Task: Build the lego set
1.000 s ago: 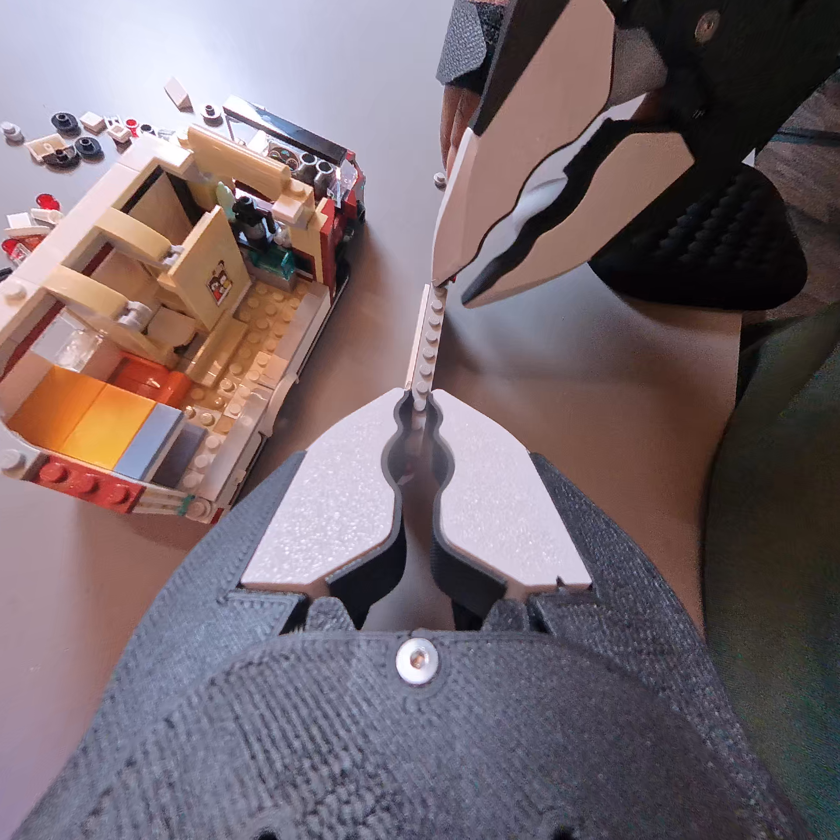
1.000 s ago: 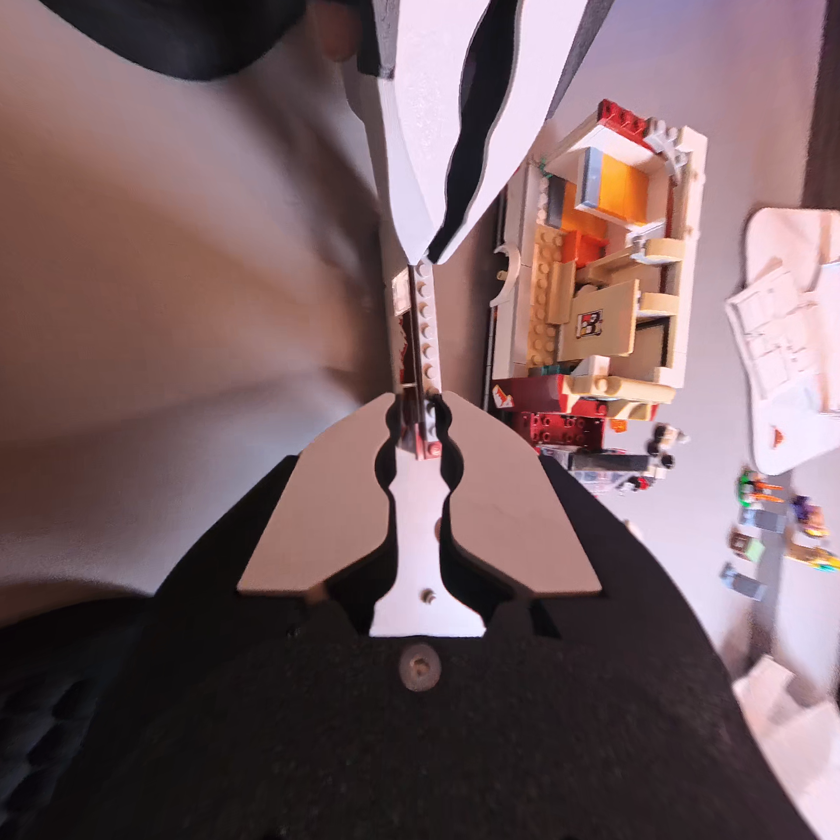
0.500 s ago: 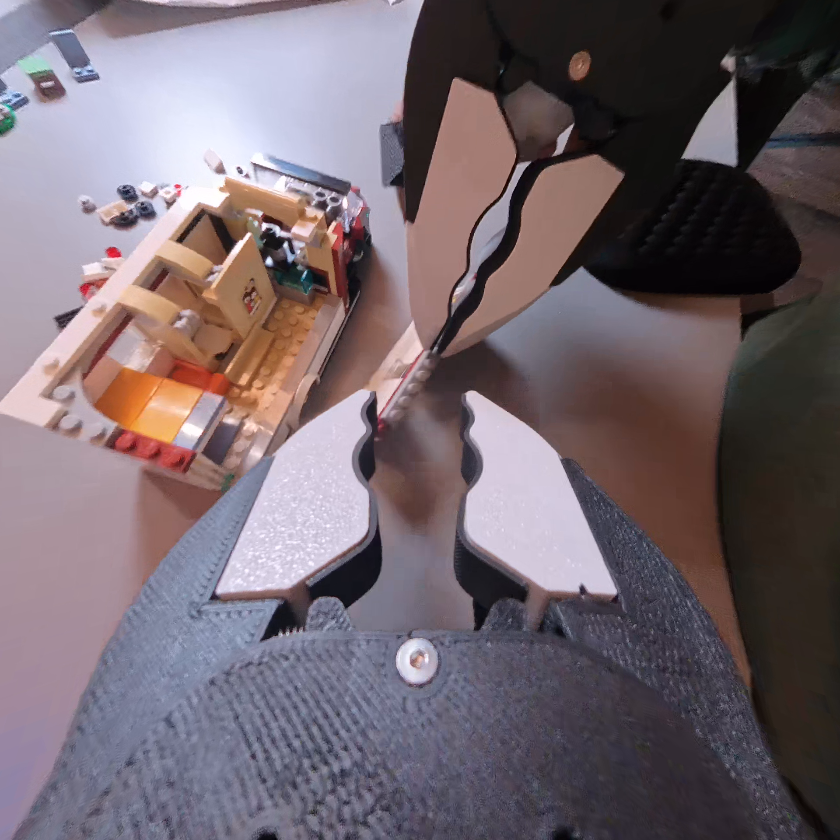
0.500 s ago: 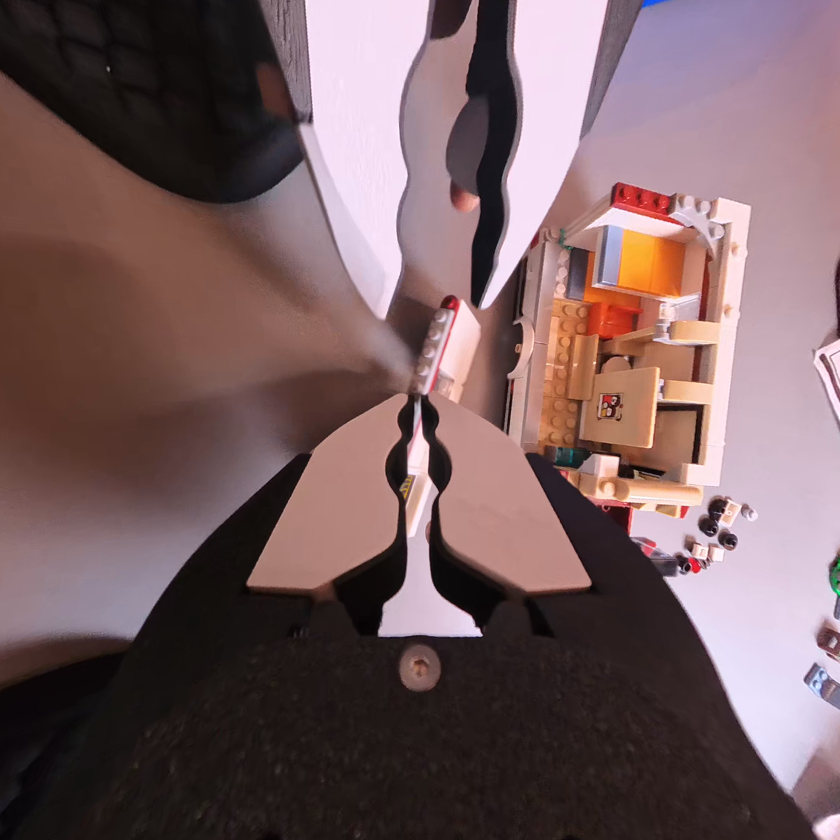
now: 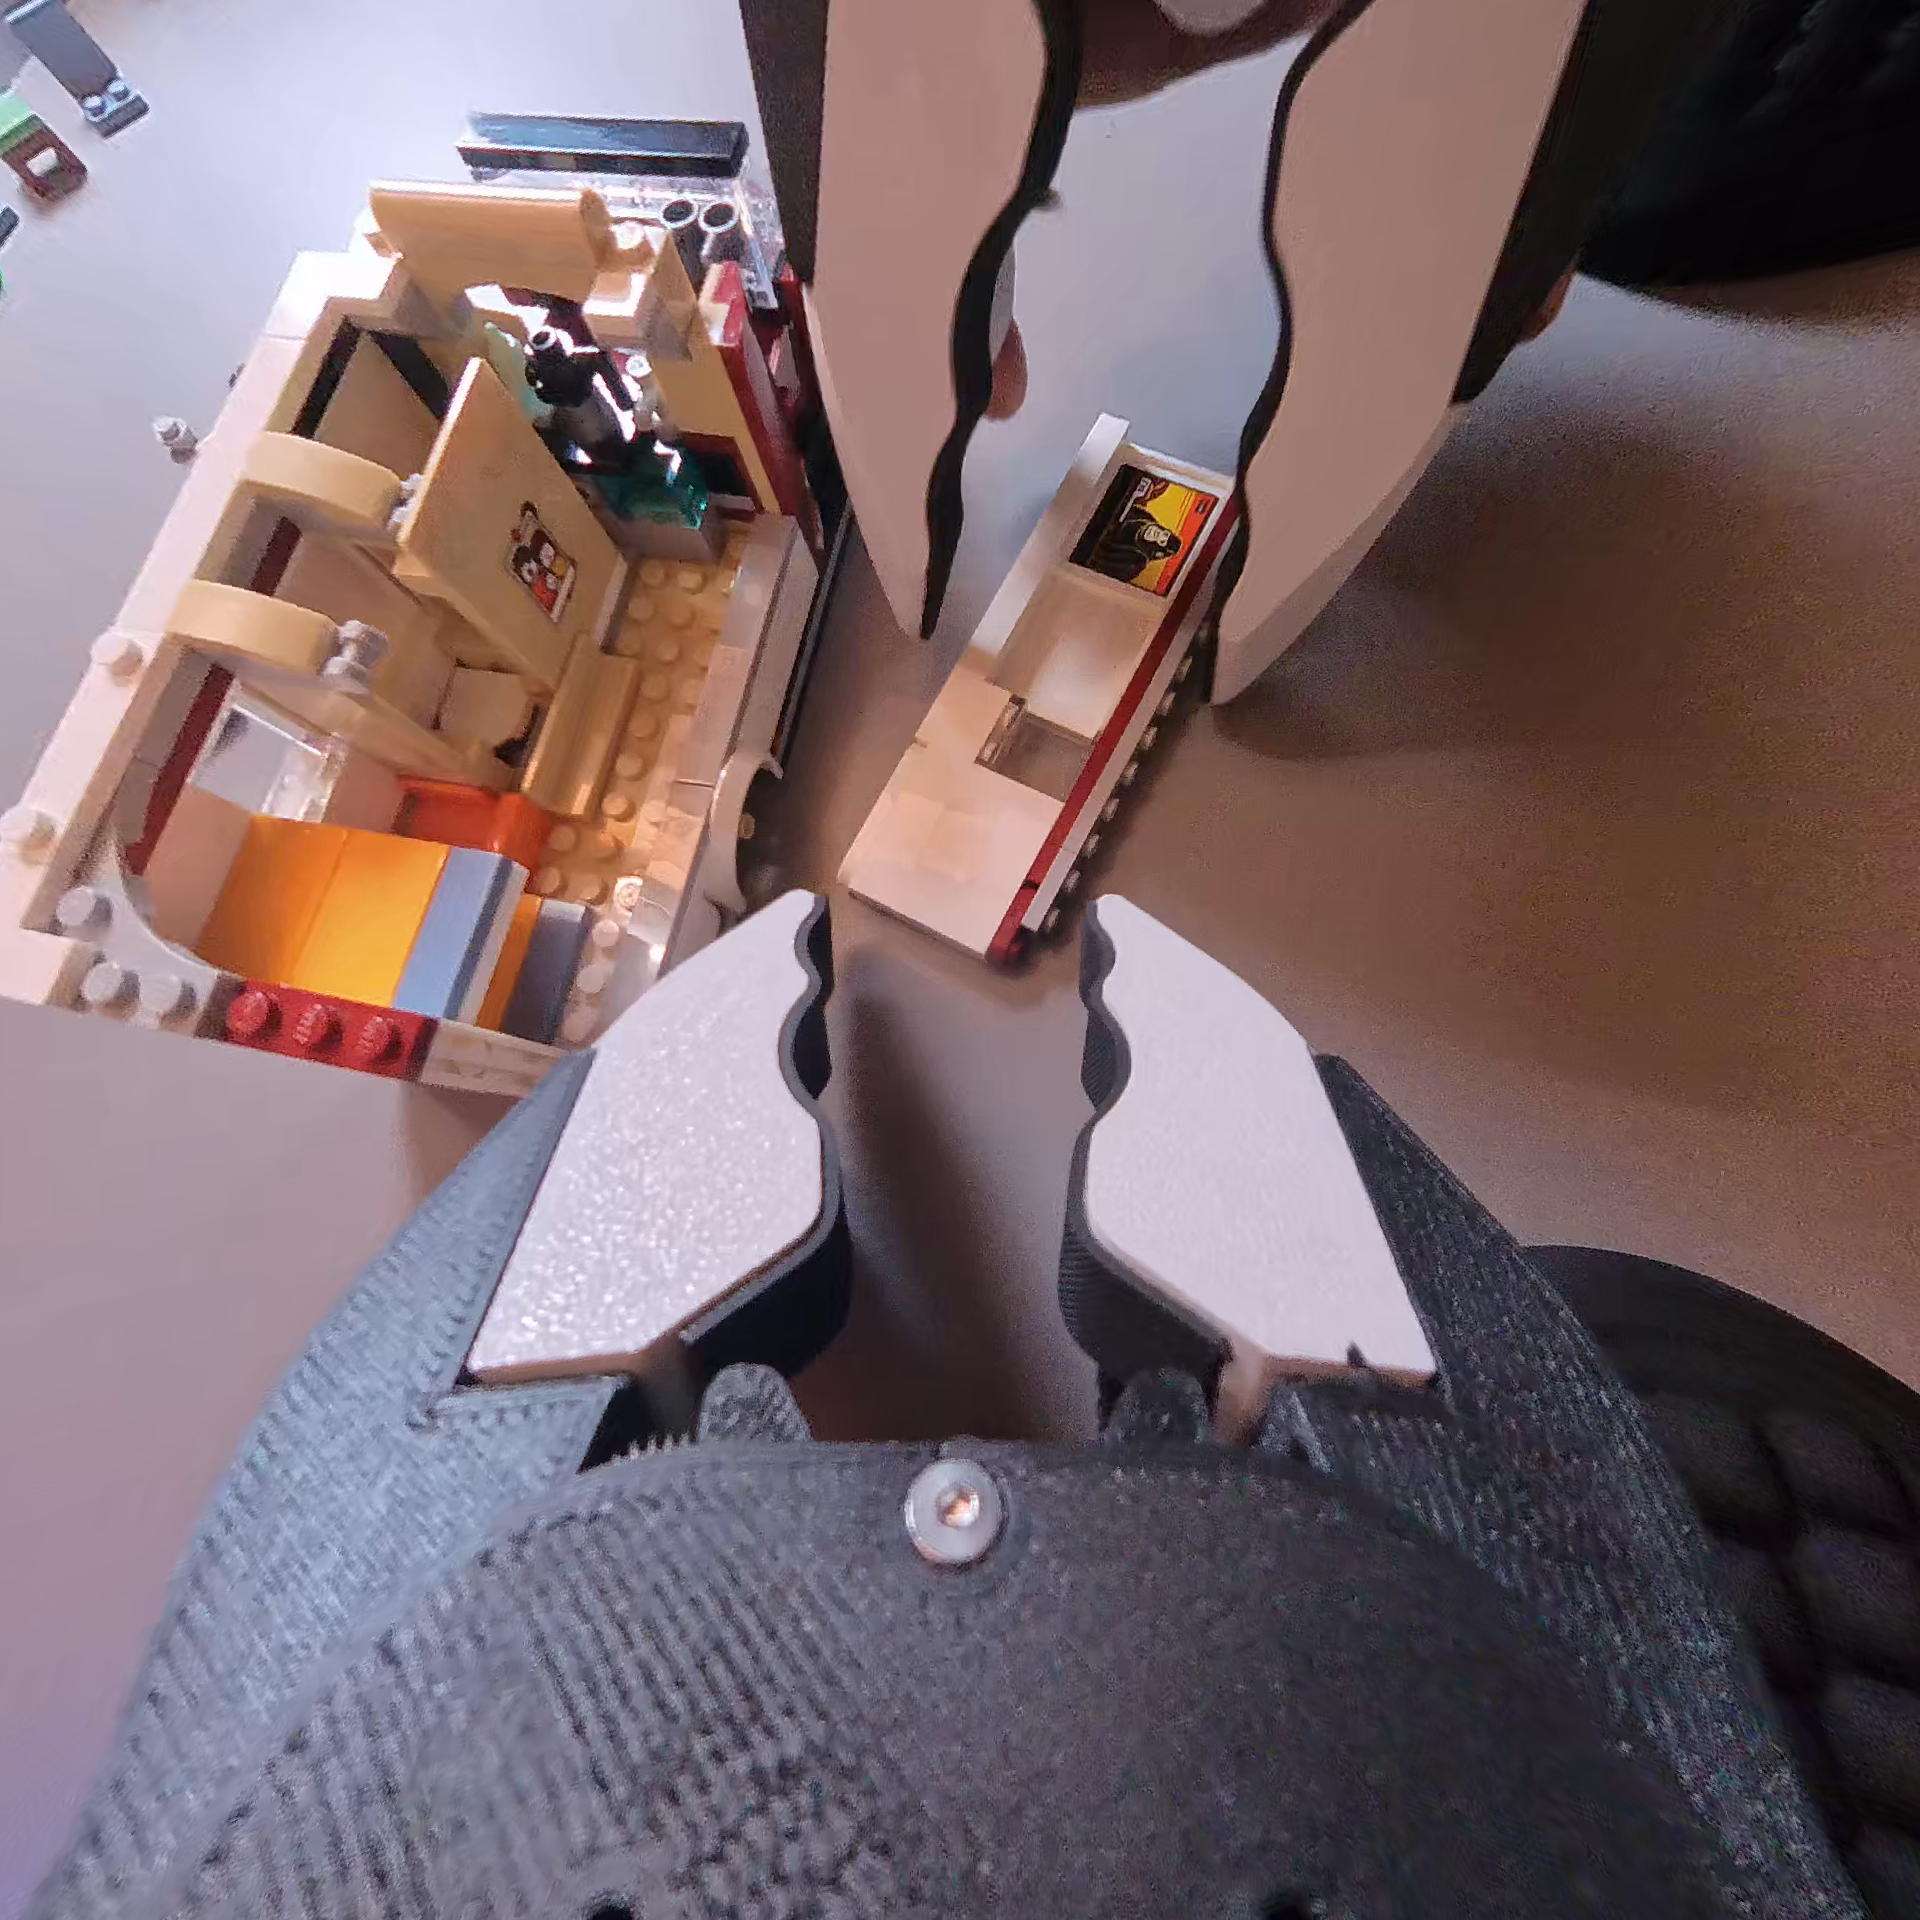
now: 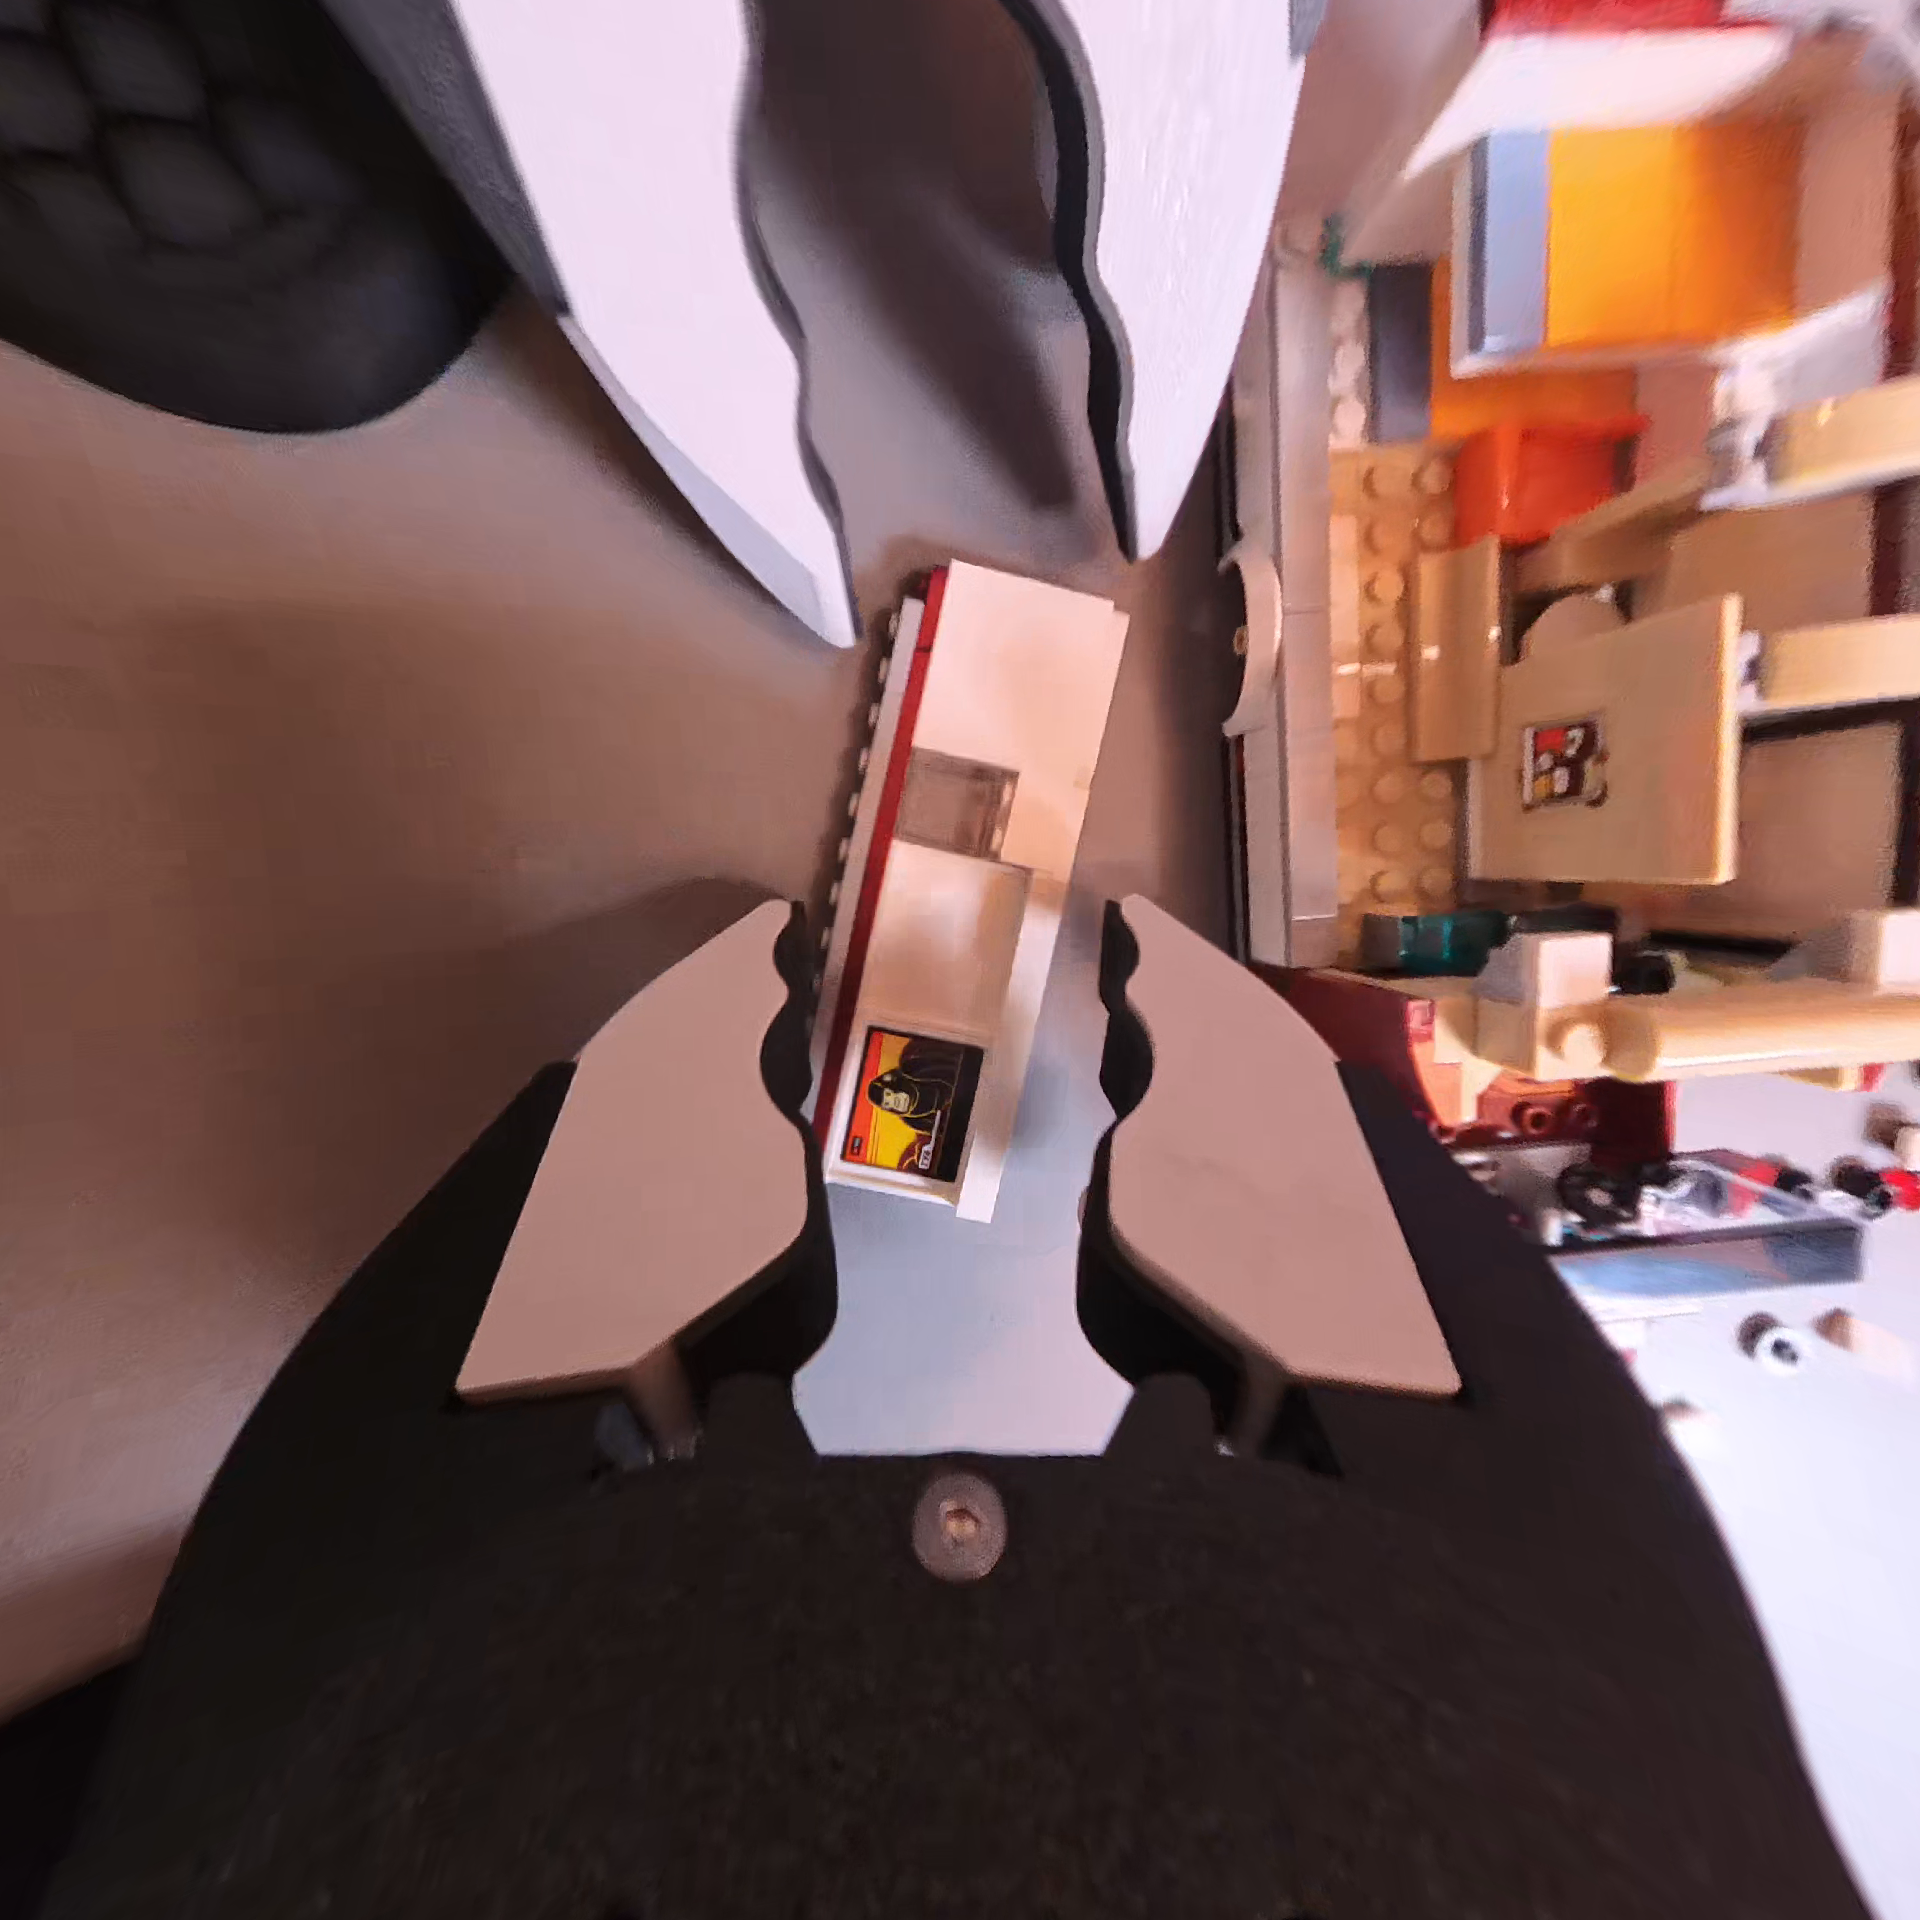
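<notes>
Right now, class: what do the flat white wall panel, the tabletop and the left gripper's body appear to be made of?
Wall panel: likely moulded plastic bricks; glossy, studded edge.
Tabletop: smooth, matte grey-brown, perhaps laminate.
Left gripper body: probably 3D-printed plastic; ridged, layered black surface.

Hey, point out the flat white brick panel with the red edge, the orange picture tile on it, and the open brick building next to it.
Flat white brick panel with red edge (image 5: 1039, 717): left wrist view, on its white face.
Orange picture tile (image 6: 914, 1101): right wrist view, at the tile's middle.
Open tan and white brick building (image 5: 644, 717): left wrist view, on its studded tan floor.
</notes>
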{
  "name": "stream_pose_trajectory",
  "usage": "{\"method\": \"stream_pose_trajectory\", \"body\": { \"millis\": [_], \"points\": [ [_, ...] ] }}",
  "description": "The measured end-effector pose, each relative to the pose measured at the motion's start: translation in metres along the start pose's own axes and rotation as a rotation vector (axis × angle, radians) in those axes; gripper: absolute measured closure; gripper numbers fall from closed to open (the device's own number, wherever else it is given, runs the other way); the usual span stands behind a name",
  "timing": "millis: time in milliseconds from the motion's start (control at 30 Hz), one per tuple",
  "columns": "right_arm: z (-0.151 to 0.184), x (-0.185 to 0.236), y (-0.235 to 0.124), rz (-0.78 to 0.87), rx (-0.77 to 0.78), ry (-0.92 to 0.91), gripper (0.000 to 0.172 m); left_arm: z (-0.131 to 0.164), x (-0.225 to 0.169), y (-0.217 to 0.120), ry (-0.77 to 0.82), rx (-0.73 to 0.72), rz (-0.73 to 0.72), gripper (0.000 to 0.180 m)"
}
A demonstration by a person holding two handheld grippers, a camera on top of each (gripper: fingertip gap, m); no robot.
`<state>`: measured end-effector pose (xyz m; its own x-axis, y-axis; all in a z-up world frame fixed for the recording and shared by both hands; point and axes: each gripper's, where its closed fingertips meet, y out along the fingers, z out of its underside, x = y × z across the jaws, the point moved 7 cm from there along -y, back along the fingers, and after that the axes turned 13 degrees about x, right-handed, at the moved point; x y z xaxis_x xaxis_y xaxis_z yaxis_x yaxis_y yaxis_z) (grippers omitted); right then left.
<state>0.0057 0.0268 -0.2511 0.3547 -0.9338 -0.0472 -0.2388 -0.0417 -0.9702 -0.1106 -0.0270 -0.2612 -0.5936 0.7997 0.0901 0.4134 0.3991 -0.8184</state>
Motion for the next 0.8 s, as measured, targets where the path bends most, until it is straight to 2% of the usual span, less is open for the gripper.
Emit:
{"method": "stream_pose_trajectory", "body": {
  "millis": [67,267,367,600,800],
  "points": [
    [0.001,0.000,0.004,-0.039,-0.003,0.015,0.128,-0.001,0.000,0.001,0.012,0.002,0.011,0.129],
    [-0.001,0.017,0.002,-0.003,-0.022,-0.154,0.128,-0.007,-0.011,0.009,0.053,0.019,0.077,0.118],
    [-0.001,0.020,0.001,0.051,-0.037,-0.201,0.128,-0.010,-0.020,0.010,0.076,0.024,0.122,0.135],
    [0.006,0.021,0.001,0.057,-0.112,-0.209,0.129,-0.012,-0.025,0.010,0.101,0.039,0.075,0.136],
    [0.026,0.021,-0.003,0.089,-0.141,-0.153,0.127,-0.009,-0.027,0.008,0.083,0.022,0.037,0.136]
  ]
}}
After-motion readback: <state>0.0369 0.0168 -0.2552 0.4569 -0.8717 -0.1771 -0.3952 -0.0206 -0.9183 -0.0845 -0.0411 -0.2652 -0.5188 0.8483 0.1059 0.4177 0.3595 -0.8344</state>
